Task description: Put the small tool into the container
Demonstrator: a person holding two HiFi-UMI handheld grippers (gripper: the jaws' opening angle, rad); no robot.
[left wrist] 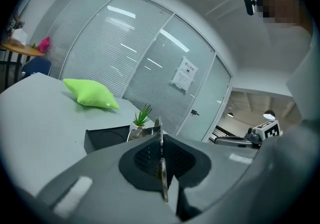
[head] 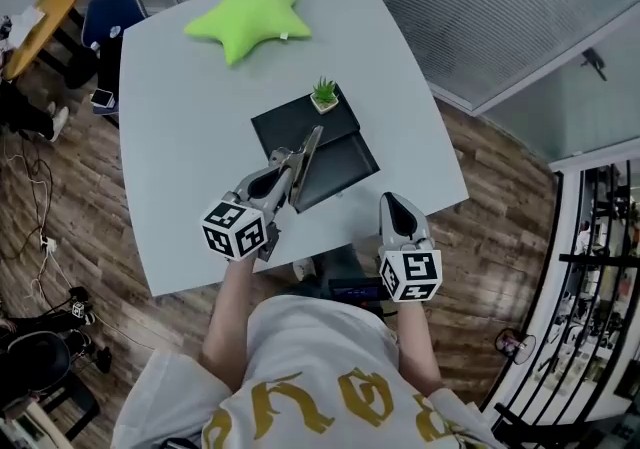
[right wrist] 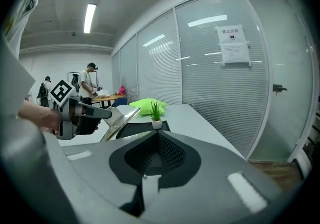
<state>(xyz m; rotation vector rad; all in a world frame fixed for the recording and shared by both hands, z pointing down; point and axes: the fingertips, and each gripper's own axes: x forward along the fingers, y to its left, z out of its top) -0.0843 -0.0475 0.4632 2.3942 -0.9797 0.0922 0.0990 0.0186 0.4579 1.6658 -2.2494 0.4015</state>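
While raised above the counter (head: 180, 127), pinches a thin metal tool (head: 306, 159) — left gripper (head: 287, 169), jaws pressed onto the blade, seen edge-on between them. Slants up and forward over the near half of the black box (head: 300, 122), not inside it. Beside it, near the counter's edge, right gripper (head: 390, 201) — jaws together, holding nothing. Small plant (head: 324, 94) on the box's far corner; green cushion (head: 250, 17) beyond.
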